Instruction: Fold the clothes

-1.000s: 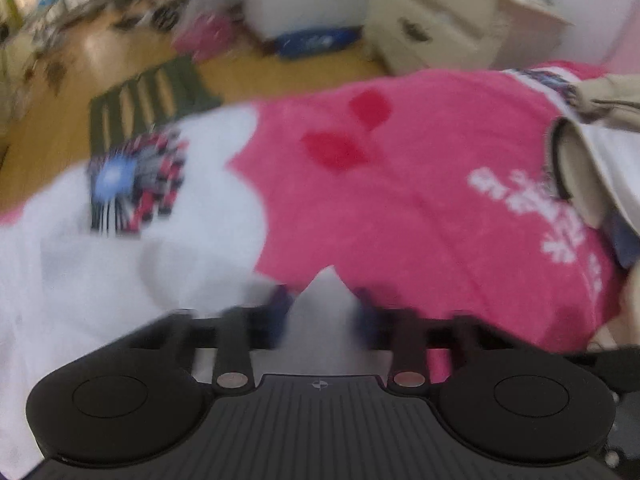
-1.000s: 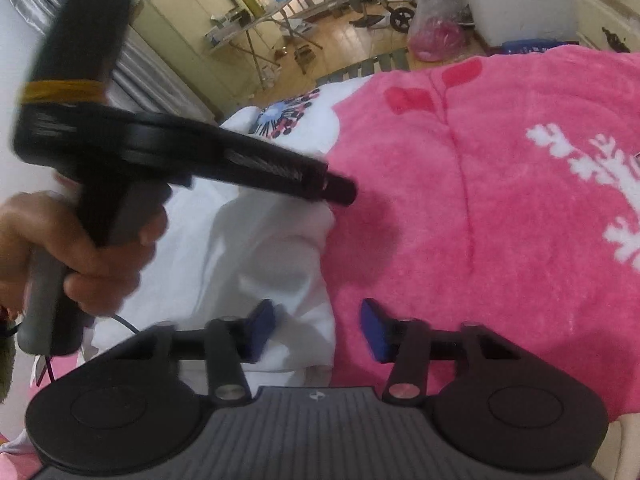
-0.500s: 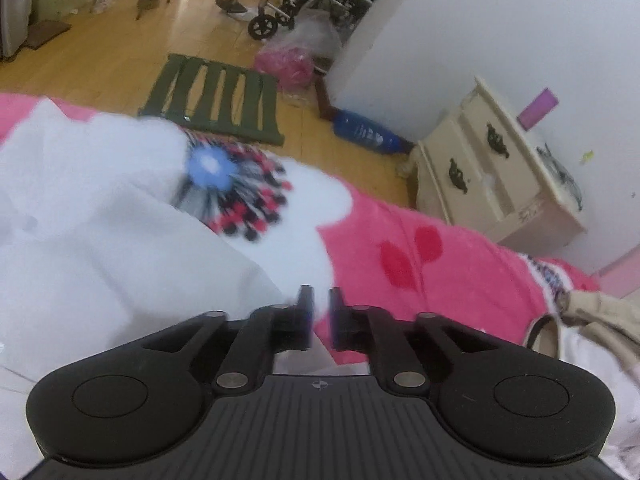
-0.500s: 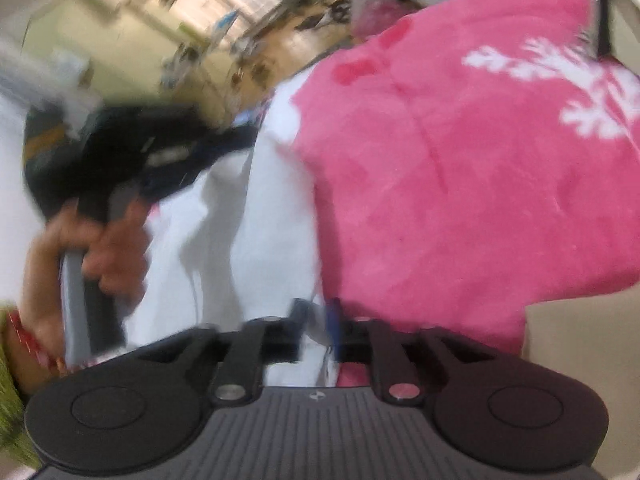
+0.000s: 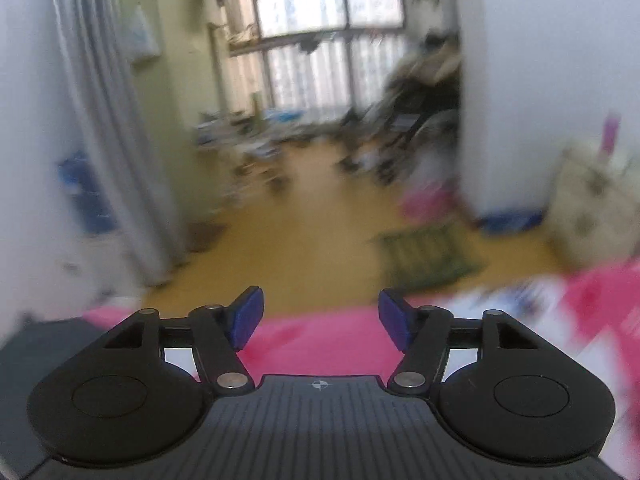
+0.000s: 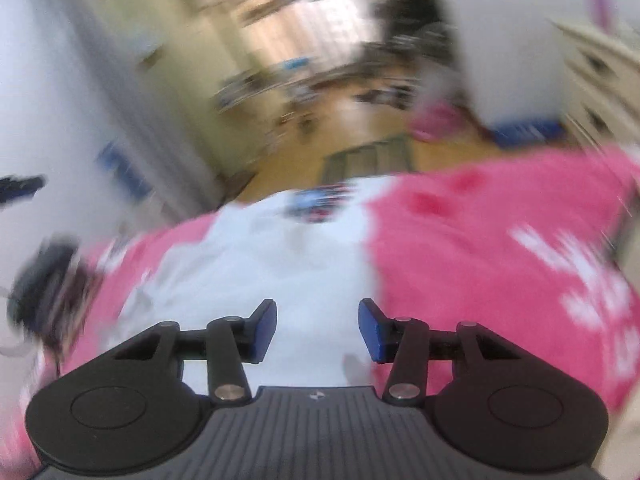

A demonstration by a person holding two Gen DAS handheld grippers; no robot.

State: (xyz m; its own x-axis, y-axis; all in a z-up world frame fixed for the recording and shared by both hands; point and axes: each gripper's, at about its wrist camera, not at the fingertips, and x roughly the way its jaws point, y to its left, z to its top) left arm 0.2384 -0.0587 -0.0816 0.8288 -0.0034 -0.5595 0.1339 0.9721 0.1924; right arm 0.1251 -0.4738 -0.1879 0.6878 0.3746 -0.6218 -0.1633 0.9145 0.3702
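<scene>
Right fingers (image 6: pixel 317 330) apart, empty, above white garment (image 6: pixel 280 264).

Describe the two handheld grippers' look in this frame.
Both match: the left gripper and right gripper have blue finger pads on black linkage arms with silver pivot pins, round black side discs, and a ribbed dark-grey body bearing a small crosshair mark.
</scene>
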